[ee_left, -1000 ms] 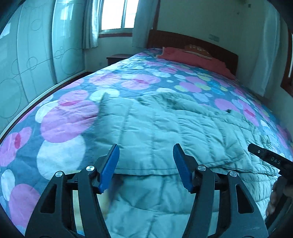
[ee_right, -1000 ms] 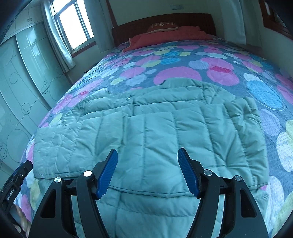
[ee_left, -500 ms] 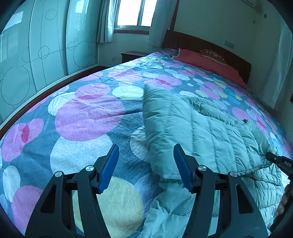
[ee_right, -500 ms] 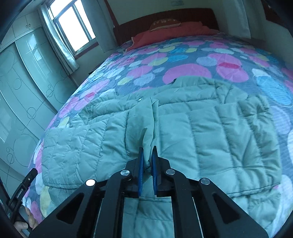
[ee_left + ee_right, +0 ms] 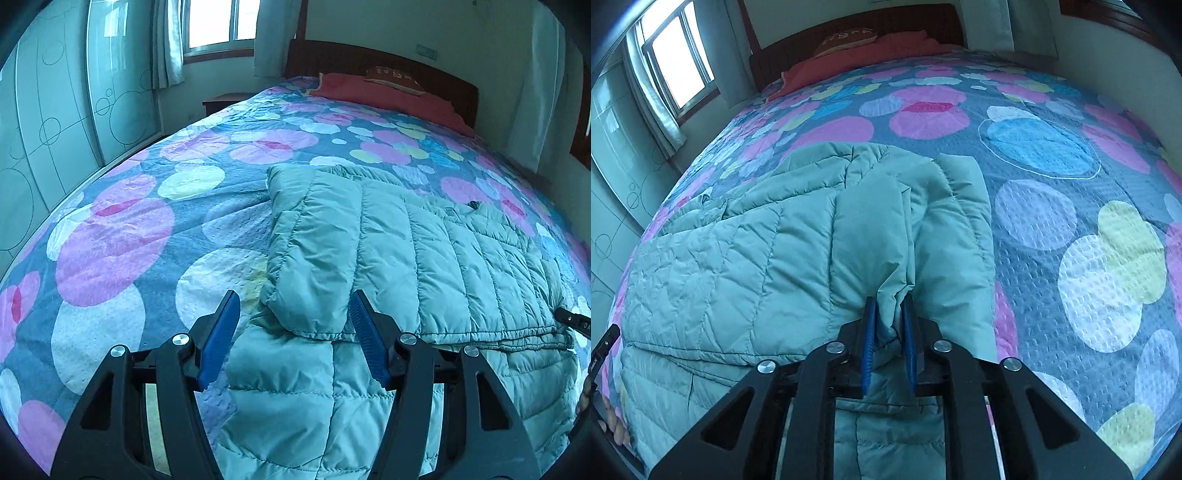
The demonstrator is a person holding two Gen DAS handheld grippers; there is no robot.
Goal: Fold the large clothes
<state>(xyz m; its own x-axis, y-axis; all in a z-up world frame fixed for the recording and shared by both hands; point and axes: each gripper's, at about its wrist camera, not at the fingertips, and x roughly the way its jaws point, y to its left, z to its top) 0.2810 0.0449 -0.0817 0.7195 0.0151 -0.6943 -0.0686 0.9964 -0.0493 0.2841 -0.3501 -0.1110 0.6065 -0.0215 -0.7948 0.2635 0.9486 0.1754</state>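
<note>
Jacket (image 5: 798, 258) half-folded on bedspread (image 5: 1071, 184).
Right gripper (image 5: 888, 343) opening, a fold of the jacket between its jaws; left gripper (image 5: 293, 336) gapes empty, jacket edge at 12 o'clock.

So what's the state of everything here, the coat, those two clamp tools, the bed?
Puffer jacket: spread on the bed, both sides folded inward.
Right gripper: jaws opening, a bunched fold of the jacket between the blue pads.
Left gripper: open, holding nothing, over the jacket's folded edge.
Bedspread: laid flat over the bed.
Red pillow: lying at the headboard.
</note>
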